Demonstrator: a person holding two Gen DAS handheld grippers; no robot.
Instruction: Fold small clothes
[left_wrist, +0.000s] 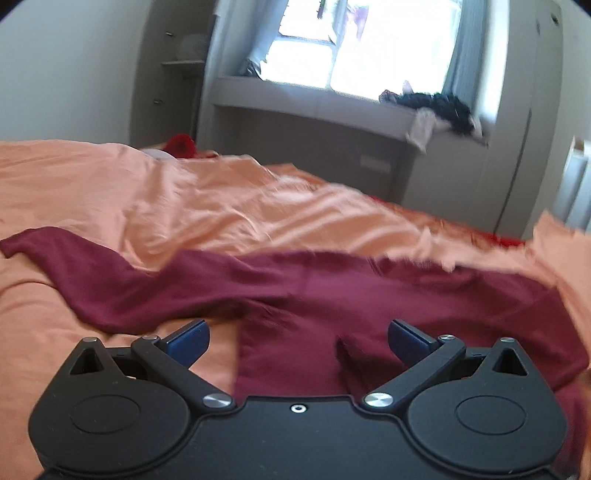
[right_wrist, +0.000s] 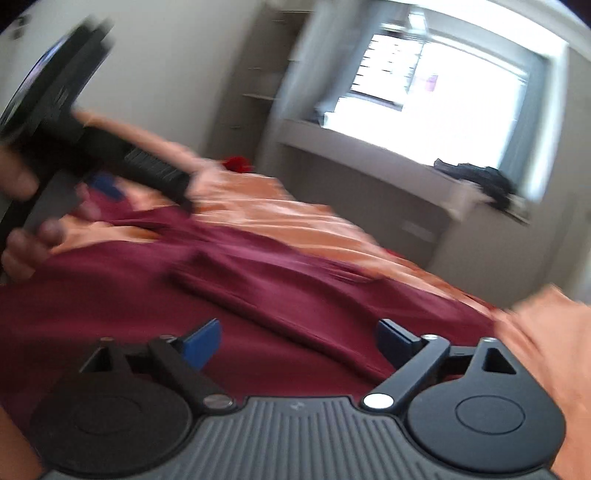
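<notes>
Soft maroon garment rumpled on creased orange bedsheet. Left gripper + right gripper wide, empty. Right view blurred.

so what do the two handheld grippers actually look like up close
Both are black, with two round discs side by side at the base and angled link arms with silver pivot pins leading to blue finger pads. The left gripper has a smooth black centre plate; the right gripper has a ribbed grey one. From the right wrist view, the left one shows a black ridged handle. No sleeves or cables are visible.
</notes>
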